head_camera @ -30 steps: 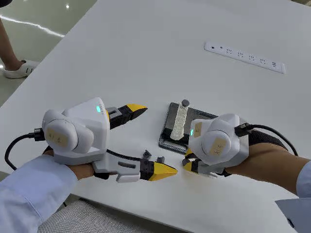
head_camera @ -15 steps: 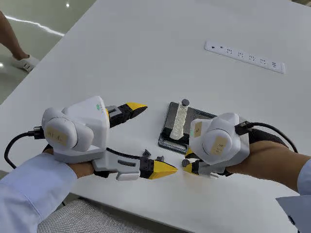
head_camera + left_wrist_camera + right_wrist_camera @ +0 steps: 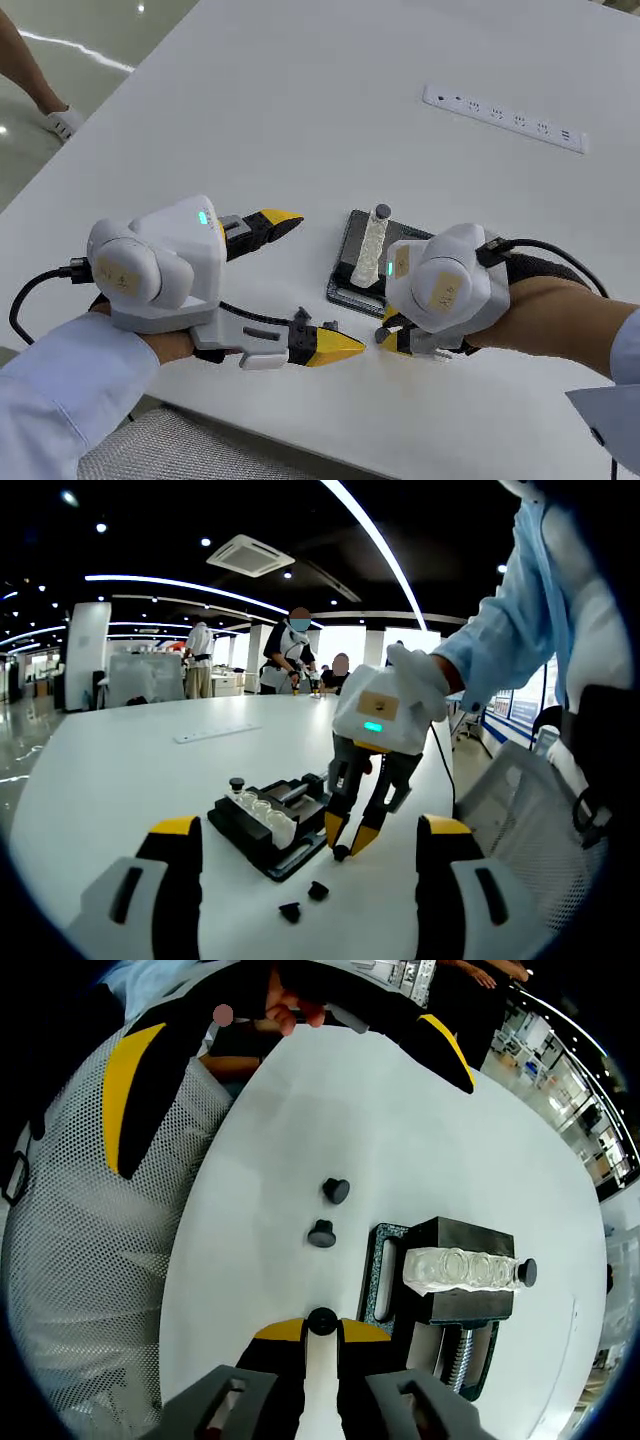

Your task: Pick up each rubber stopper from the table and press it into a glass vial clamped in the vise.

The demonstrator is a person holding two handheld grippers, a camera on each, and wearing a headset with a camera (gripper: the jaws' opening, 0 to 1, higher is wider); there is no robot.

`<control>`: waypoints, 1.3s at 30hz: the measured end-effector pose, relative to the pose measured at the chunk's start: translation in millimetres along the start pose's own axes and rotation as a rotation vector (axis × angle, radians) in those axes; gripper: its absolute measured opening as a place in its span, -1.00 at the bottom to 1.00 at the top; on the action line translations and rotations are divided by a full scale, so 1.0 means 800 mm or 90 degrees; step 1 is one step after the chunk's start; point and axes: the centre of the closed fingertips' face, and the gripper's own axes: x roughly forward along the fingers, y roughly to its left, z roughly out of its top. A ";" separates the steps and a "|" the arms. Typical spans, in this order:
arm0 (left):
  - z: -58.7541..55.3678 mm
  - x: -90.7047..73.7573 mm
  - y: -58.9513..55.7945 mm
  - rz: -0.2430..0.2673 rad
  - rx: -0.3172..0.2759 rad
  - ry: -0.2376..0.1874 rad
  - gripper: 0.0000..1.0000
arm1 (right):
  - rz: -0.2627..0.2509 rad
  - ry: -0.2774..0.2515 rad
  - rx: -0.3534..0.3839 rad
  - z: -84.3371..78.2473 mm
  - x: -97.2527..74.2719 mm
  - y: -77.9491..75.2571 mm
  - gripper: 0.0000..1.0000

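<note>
Near the front edge of the desk (image 3: 300, 100), the right hand-held gripper (image 3: 321, 1329) is clamped on a dark rubber stopper (image 3: 321, 1320), its yellow tips together just beside the black vise (image 3: 455, 1305). Its own view looks straight onto this grip, whereas in the head view its white casing covers most of the jaws. A second stopper (image 3: 321, 1233) lies loose on the desk ahead of the held one and a third stopper (image 3: 336, 1190) beyond that, both between the two grippers. The left hand-held gripper (image 3: 331, 283) hovers with its jaws wide apart and nothing between them. Clamped in the vise is a row of clear glass vials (image 3: 460, 1268); the end vial (image 3: 526, 1272) carries a stopper. The left gripper view shows the vials standing upright, with people far behind. The head view adds a white power strip (image 3: 505, 117) well apart from the vise.
</note>
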 end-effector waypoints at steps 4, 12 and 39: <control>-0.001 0.000 0.000 0.000 -0.002 0.002 0.72 | 0.003 0.003 -0.004 0.000 0.000 0.000 -0.84; -0.002 0.001 -0.002 -0.004 0.000 0.005 0.71 | 0.001 0.008 -0.011 -0.001 0.000 0.001 -0.85; -0.002 0.002 0.001 -0.007 0.006 0.008 0.72 | -0.013 -0.017 0.058 0.013 -0.054 -0.030 -0.87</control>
